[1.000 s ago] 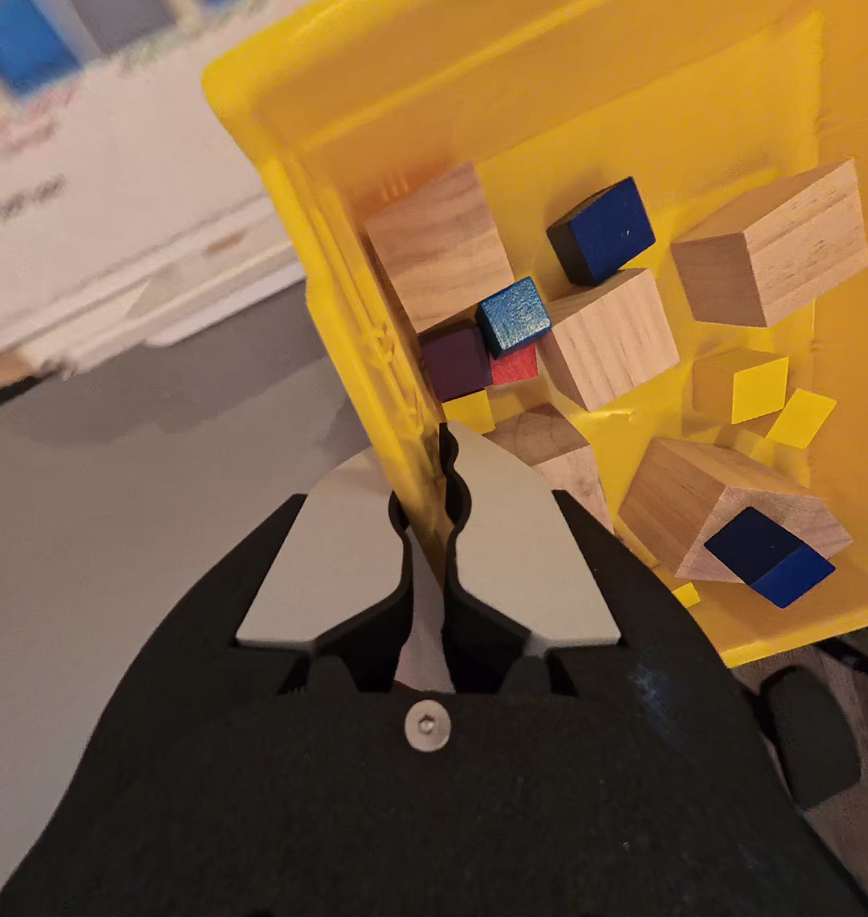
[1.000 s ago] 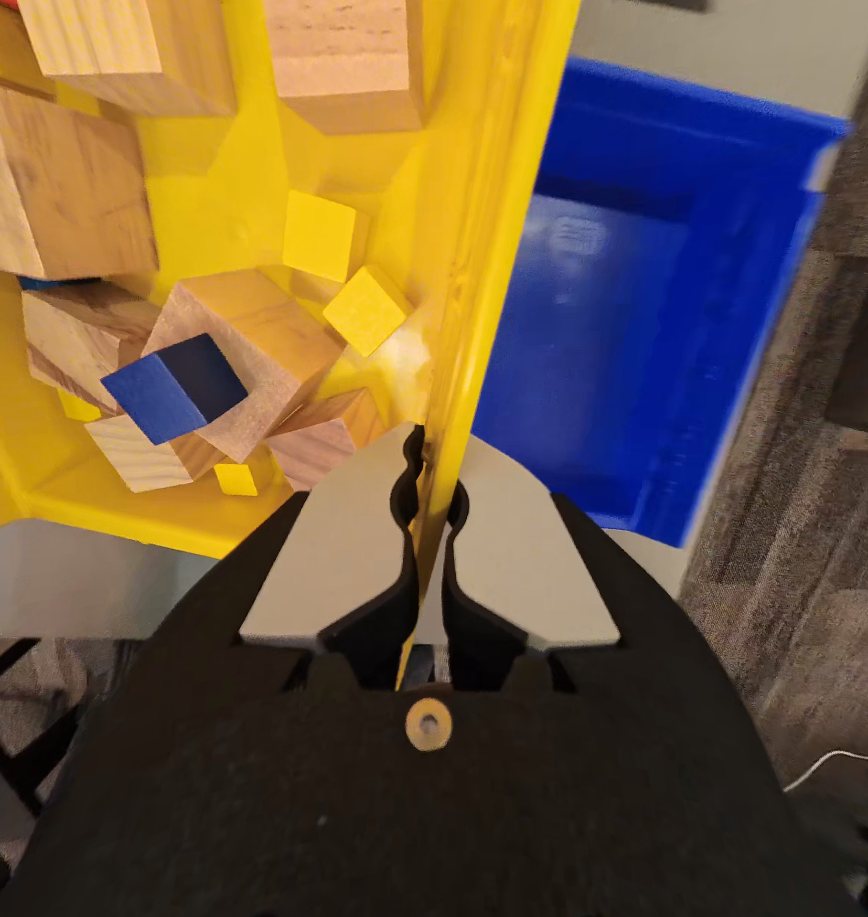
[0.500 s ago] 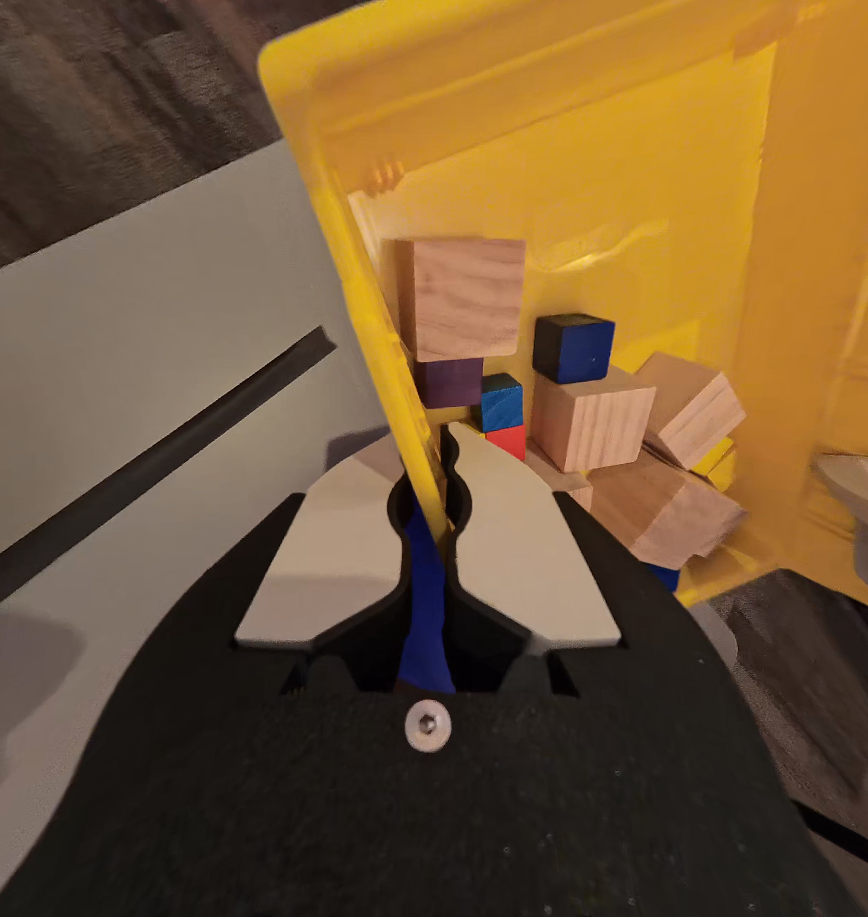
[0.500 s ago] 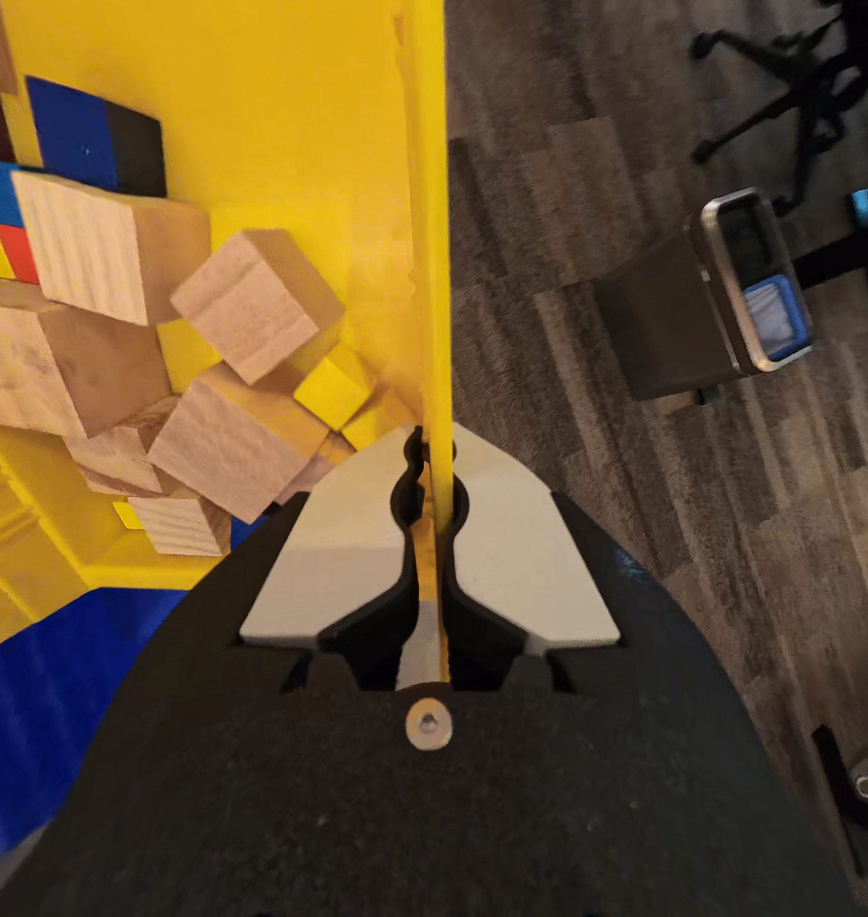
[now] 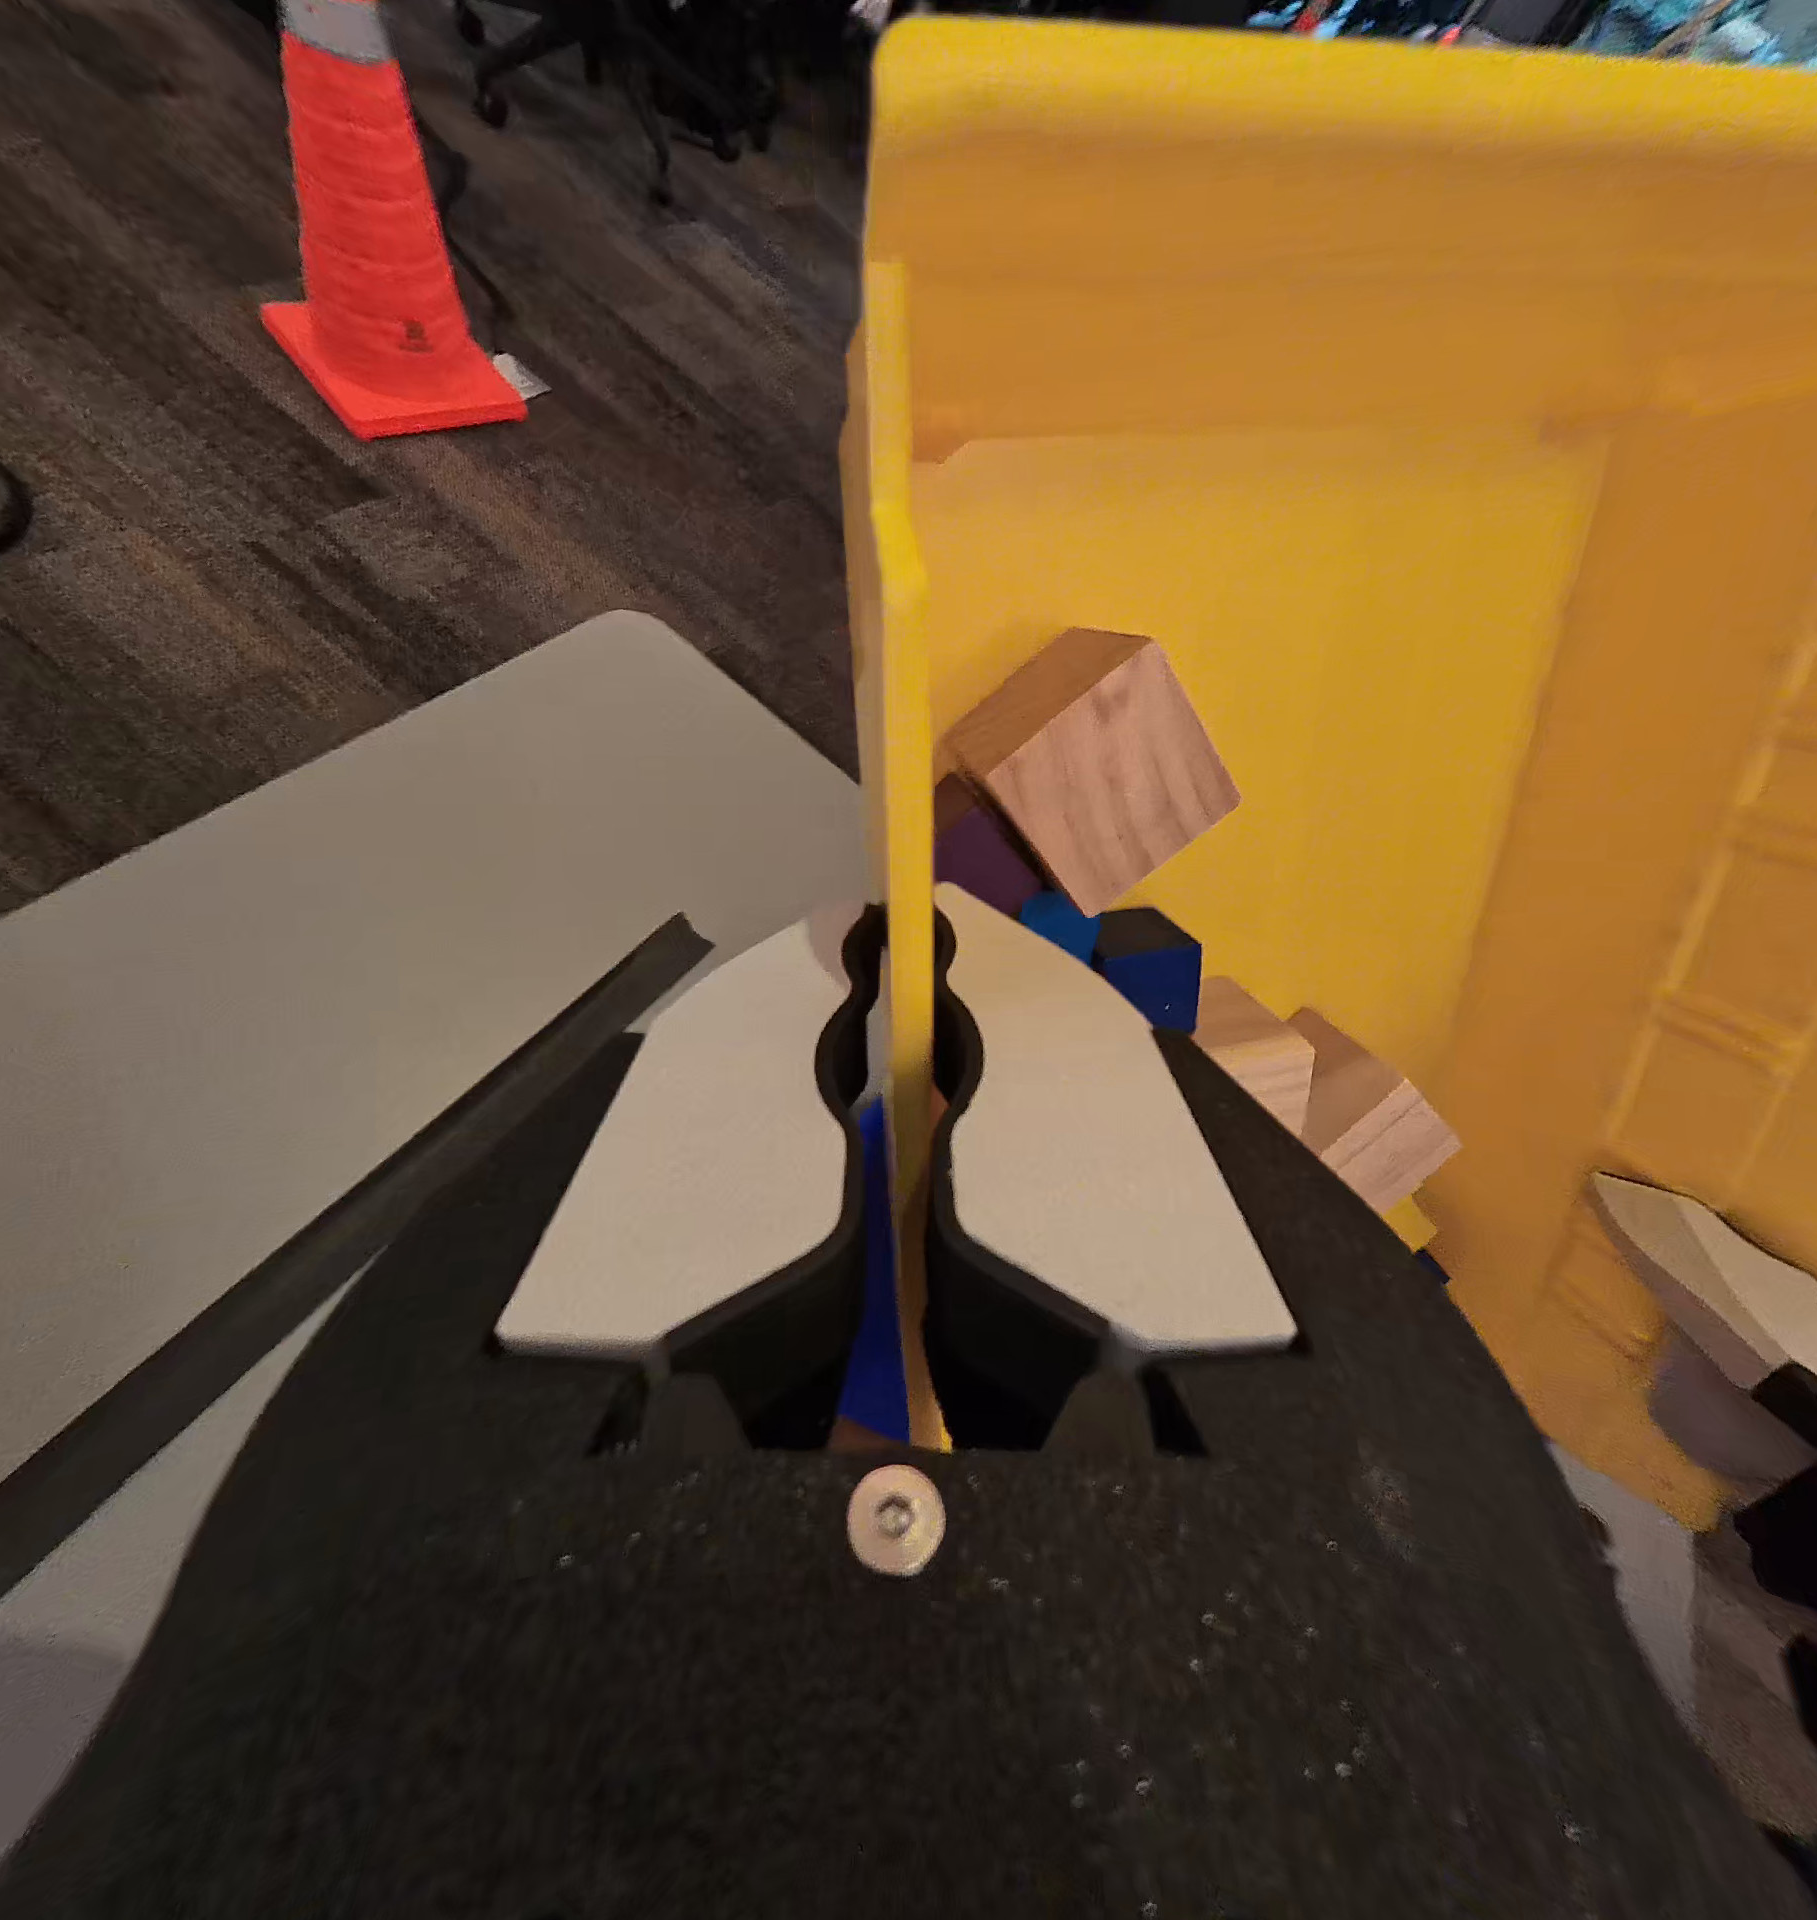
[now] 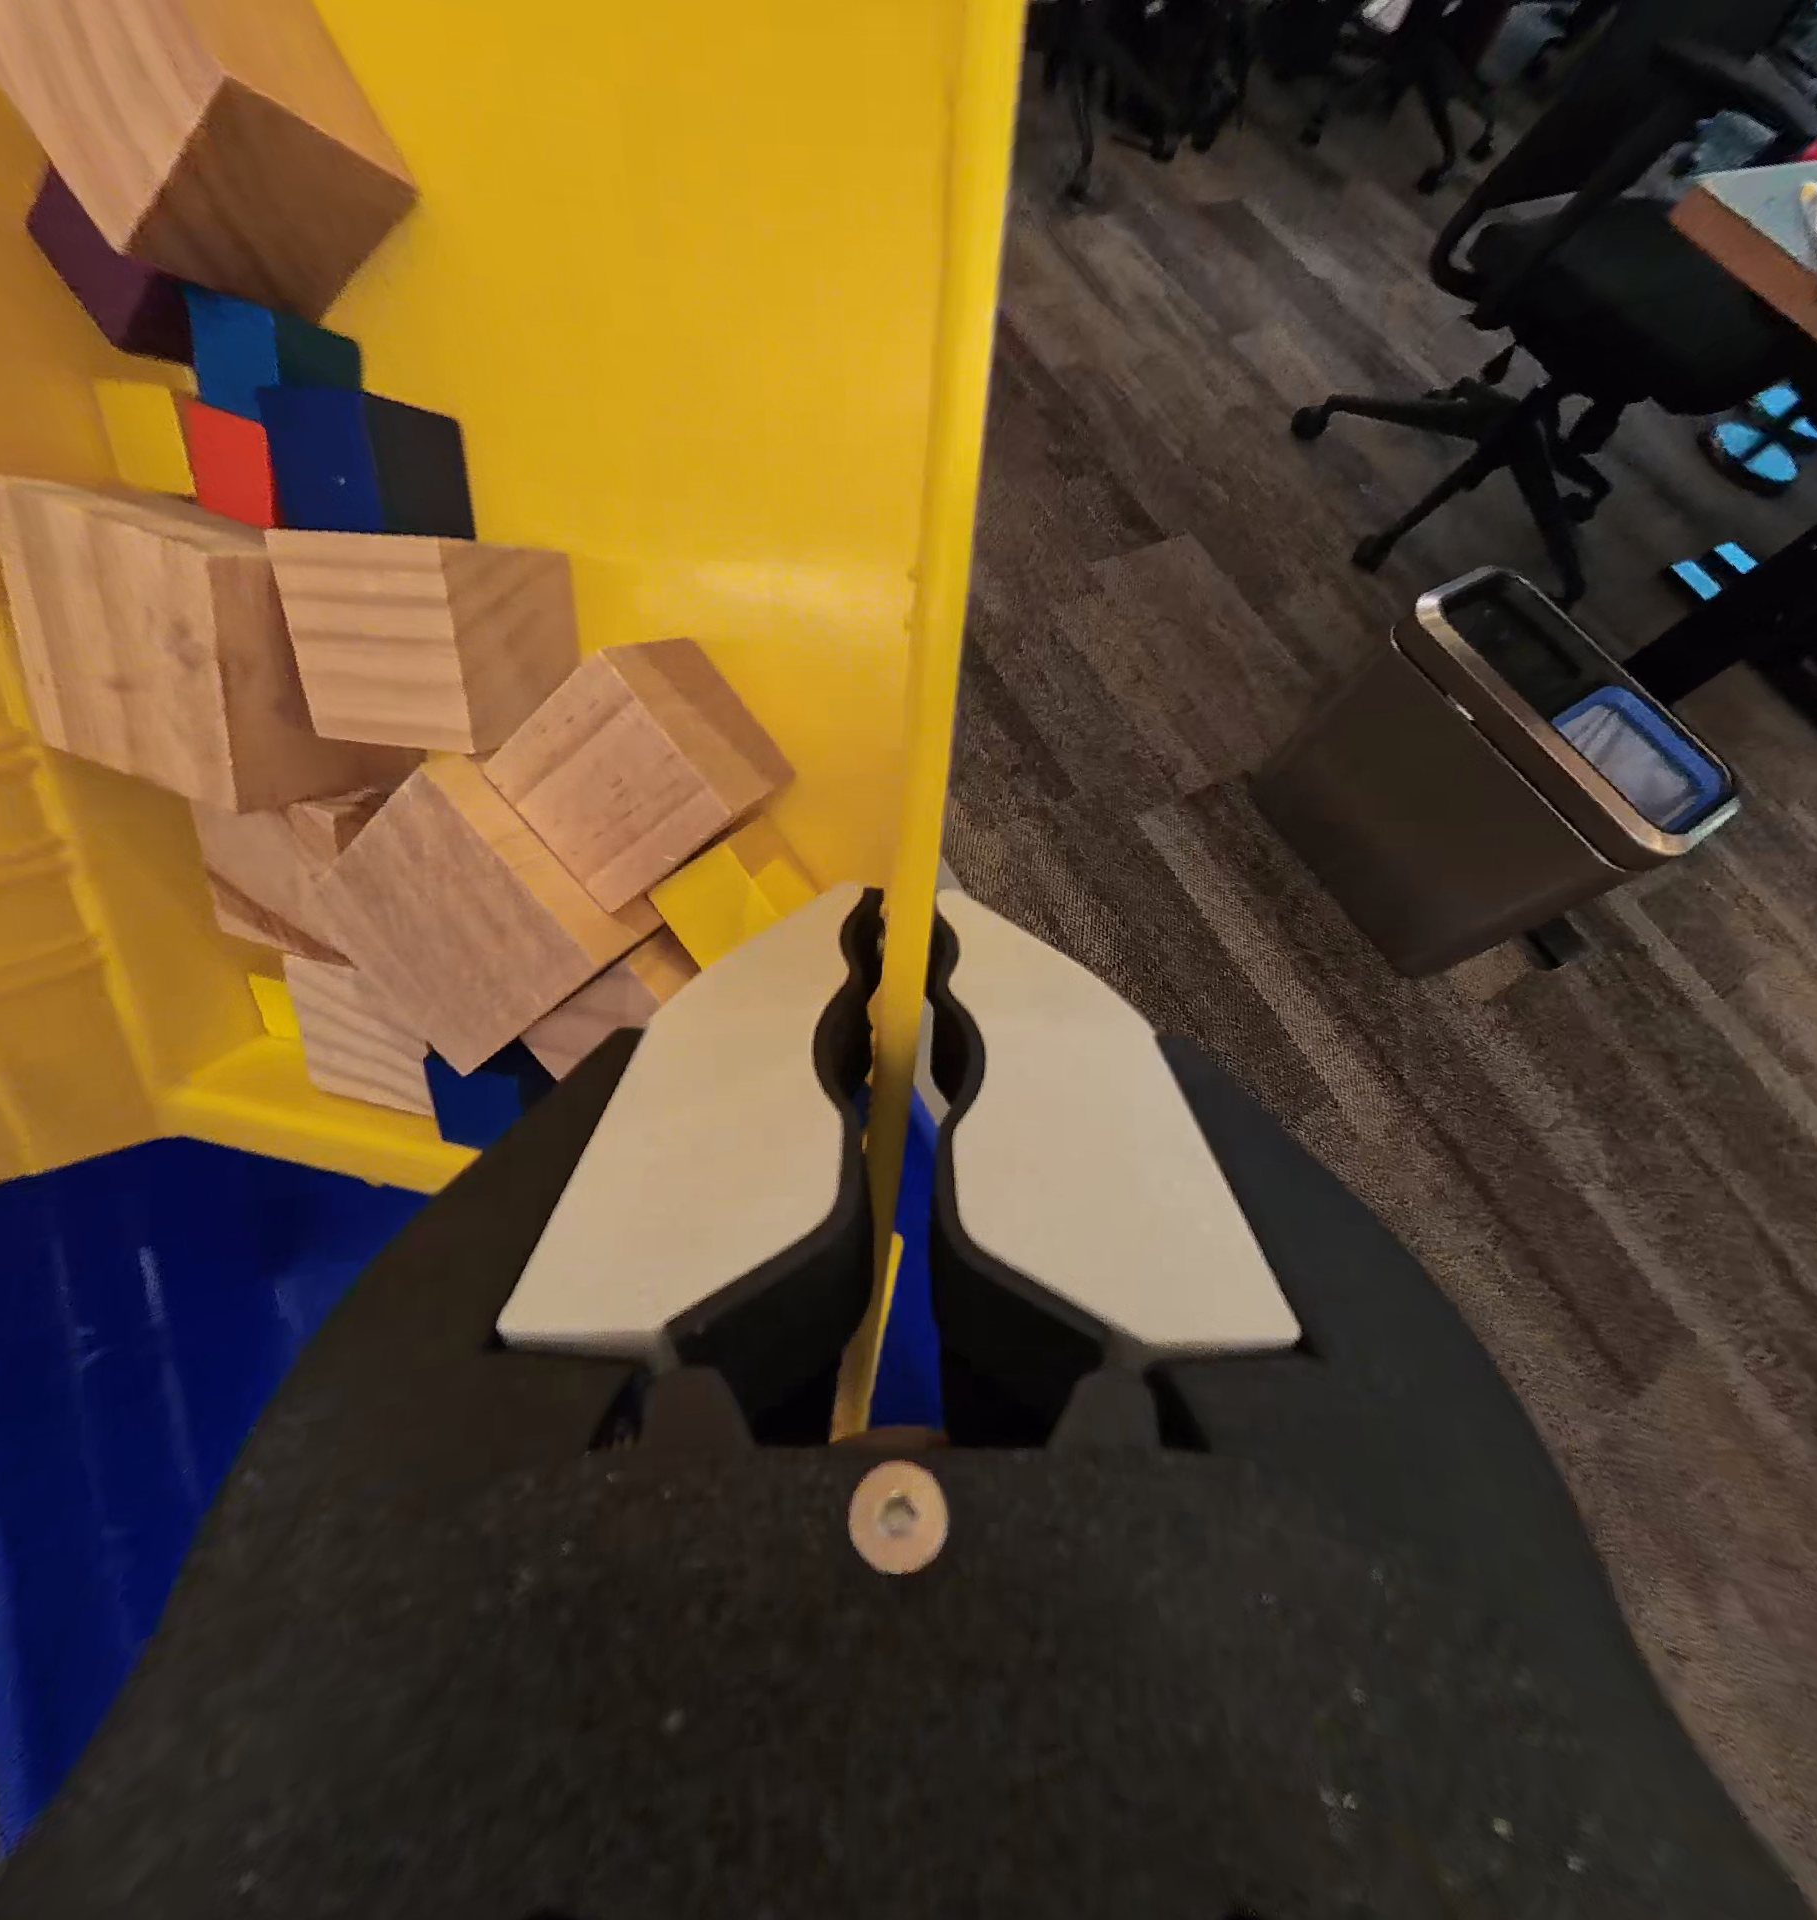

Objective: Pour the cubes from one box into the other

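The yellow box [image 6: 675, 312] is tipped steeply over the blue box [image 6: 104, 1351], its cubes [image 6: 416, 644] piled at the lowered lip just above it. None shows inside the blue box yet, so the pour is probably only starting. The left gripper [image 5: 899, 925] and right gripper [image 6: 904, 914] each clamp a side wall of the yellow box. The table [image 5: 312, 987] lies left of it.
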Demonstrator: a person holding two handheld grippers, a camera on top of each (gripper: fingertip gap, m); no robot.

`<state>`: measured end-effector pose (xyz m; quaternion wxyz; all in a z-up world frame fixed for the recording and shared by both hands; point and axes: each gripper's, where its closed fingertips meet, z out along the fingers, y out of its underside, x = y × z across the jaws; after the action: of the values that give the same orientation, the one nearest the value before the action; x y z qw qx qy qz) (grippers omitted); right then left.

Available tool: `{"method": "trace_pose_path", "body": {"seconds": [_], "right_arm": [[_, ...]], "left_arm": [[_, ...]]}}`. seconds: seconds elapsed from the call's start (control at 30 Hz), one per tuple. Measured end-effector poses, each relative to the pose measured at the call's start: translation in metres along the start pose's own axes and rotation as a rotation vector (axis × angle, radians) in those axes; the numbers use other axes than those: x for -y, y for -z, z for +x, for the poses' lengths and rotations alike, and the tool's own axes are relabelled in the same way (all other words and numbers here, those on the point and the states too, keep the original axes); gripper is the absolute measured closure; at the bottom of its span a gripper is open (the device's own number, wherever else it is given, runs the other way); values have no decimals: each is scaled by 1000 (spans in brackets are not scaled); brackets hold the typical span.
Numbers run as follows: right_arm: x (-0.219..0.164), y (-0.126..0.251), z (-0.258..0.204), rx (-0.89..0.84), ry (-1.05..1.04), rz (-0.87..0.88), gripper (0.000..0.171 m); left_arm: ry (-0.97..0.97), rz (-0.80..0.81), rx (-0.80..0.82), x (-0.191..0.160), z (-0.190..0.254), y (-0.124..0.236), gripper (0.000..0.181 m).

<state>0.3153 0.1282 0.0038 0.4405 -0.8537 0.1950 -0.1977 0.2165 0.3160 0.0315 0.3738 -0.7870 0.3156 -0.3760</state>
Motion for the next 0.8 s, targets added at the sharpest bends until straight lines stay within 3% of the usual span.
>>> {"method": "trace_pose_path", "body": {"seconds": [0.33,0.8], "right_arm": [[-44,29,-8,-264,-59,191,166],[-63,38,-18,-385,-25,278,164]], "left_arm": [[-42,126,-218,-22,19,1,176],[-191,392,-426,-16,36,28,175]]}}
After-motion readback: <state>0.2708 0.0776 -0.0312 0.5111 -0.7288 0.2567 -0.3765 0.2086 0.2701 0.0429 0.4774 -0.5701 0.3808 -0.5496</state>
